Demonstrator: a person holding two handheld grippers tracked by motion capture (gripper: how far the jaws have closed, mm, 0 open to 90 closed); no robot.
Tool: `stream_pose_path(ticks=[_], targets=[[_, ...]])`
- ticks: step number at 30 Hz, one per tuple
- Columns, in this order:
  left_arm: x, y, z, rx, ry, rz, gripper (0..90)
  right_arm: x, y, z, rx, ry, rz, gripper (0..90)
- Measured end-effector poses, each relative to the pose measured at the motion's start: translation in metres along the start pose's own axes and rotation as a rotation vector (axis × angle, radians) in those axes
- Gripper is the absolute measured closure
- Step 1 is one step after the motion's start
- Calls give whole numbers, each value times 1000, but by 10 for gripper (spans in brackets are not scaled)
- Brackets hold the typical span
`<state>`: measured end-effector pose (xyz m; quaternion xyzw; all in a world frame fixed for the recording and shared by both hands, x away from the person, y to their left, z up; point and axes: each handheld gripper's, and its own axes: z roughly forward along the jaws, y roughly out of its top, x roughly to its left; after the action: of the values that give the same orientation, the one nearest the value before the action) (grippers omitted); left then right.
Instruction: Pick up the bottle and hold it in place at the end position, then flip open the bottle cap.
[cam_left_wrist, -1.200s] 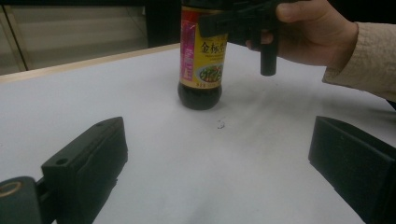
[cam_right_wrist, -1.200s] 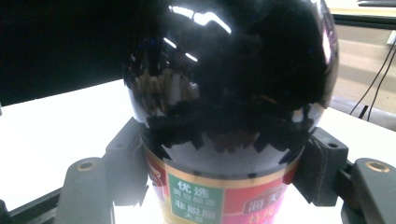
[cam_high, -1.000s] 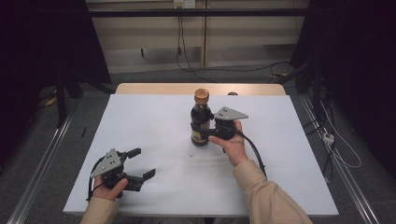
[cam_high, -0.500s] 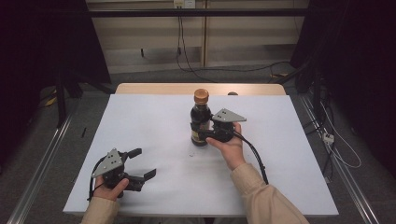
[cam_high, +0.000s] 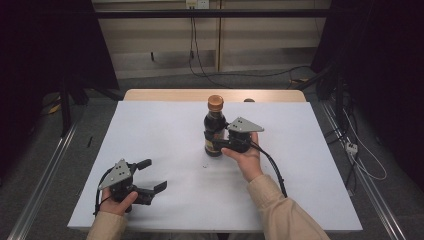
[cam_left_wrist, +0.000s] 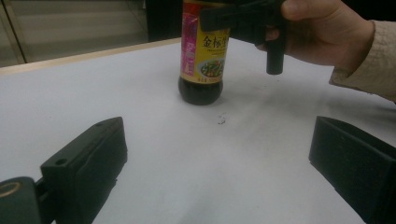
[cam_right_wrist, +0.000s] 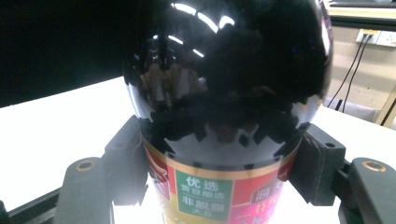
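The right gripper (cam_high: 218, 141) clamps a dark sauce bottle (cam_high: 214, 127) that stands upright on the white table (cam_high: 310, 170), its two jaws pressed against opposite sides of the labelled body; in the right gripper view the bottle's (cam_right_wrist: 224, 116) cap is cut off at the top edge. The left gripper (cam_high: 150, 175) rests low on the table well apart from the bottle, jaws spread wide with bare tabletop between them, the person's hand (cam_high: 119, 202) partly hidden beneath its grey plate.
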<state>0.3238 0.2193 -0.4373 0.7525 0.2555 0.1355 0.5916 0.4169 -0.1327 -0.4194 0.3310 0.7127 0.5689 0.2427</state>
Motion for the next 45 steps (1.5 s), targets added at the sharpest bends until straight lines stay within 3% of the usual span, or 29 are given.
stream_pose_path(ticks=[8,14,17,19,25,27,34,37,45], targets=[[0,1,2,9,2,13,39,-2,1,-2,18,9,19,309],[1,3,4,-8,11,-3,34,-2,1,-1,16,20,21,311],[2,7,4,0,25,14,29,-2,1,-1,16,21,17,312],[0,10,5,-1,27,-8,29,-2,0,-1,13,18,19,311],[2,21,10,14,23,-4,33,-2,0,-1,15,26,19,311],[4,23,12,18,14,-21,33,-2,0,-1,15,24,18,310],[8,31,18,50,40,-26,34,-2,-2,-1,1,20,28,309],[11,33,19,48,37,-50,33,-2,-2,-1,4,21,26,310],[14,45,23,24,37,-62,25,-1,-2,-1,2,20,29,310]])
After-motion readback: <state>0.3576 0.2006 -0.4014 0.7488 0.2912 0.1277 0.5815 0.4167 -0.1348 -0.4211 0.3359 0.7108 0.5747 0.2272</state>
